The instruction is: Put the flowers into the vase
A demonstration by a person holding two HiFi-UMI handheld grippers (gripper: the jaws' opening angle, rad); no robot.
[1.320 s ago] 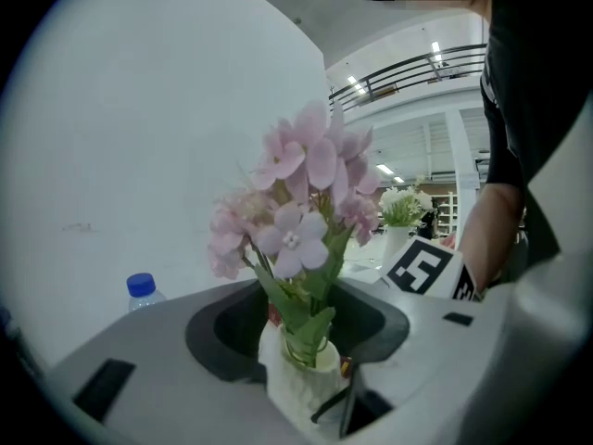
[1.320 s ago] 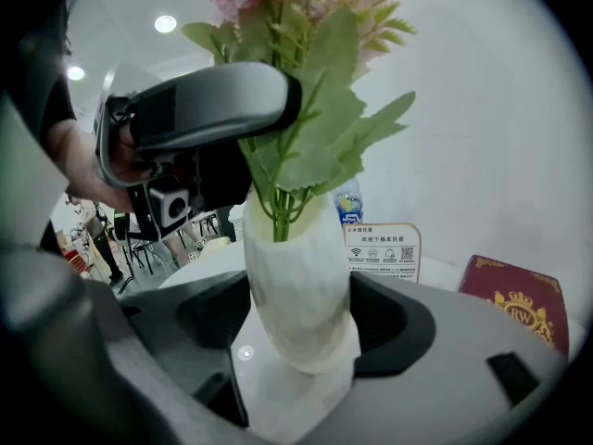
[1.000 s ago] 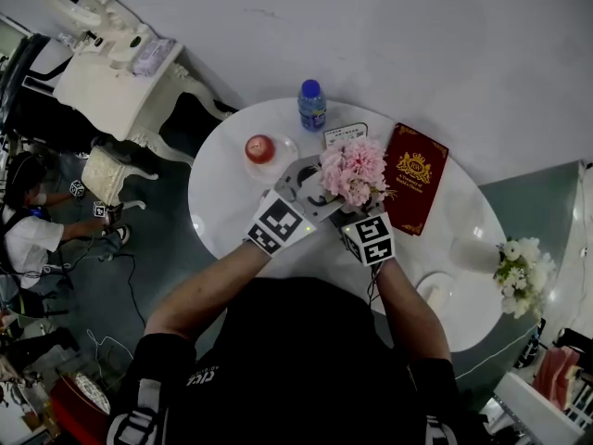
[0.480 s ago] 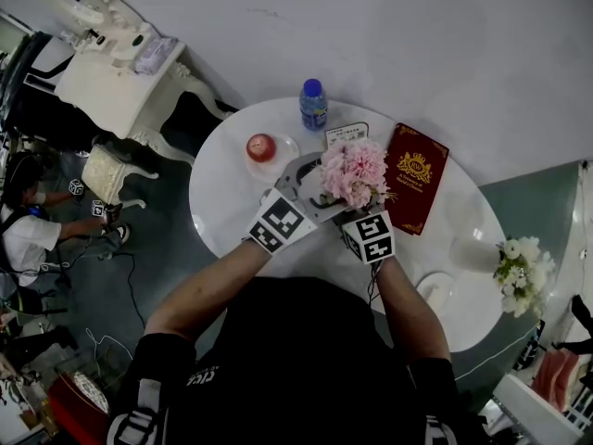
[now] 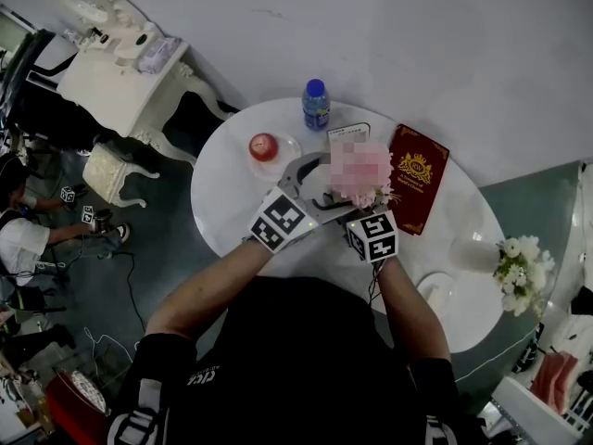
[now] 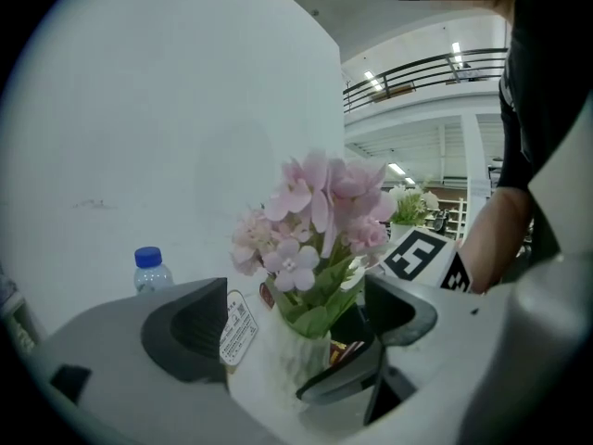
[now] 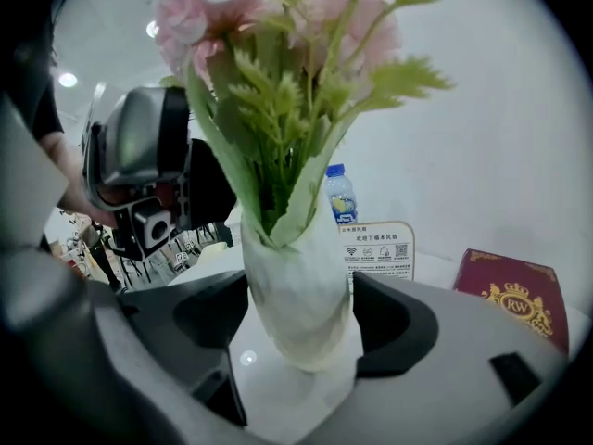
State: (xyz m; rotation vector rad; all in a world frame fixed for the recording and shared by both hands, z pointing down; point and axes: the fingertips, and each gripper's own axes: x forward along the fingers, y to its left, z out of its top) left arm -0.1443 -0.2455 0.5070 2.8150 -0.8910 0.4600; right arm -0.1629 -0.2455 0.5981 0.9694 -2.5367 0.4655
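- The left gripper [image 6: 289, 323] has just been opening its jaws. They now stand clear of the vase [image 6: 278, 369] between them, with the pink flowers [image 6: 315, 211] seated in it.
- Draw it straight back without brushing the leaves.
- The right gripper [image 7: 301, 318] seems clamped on the vase body, and should steady it meanwhile.
- The vase stands on the white table [image 5: 232, 202].

From overhead, vase [image 7: 296, 290] hidden under flowers [image 6: 315, 211].
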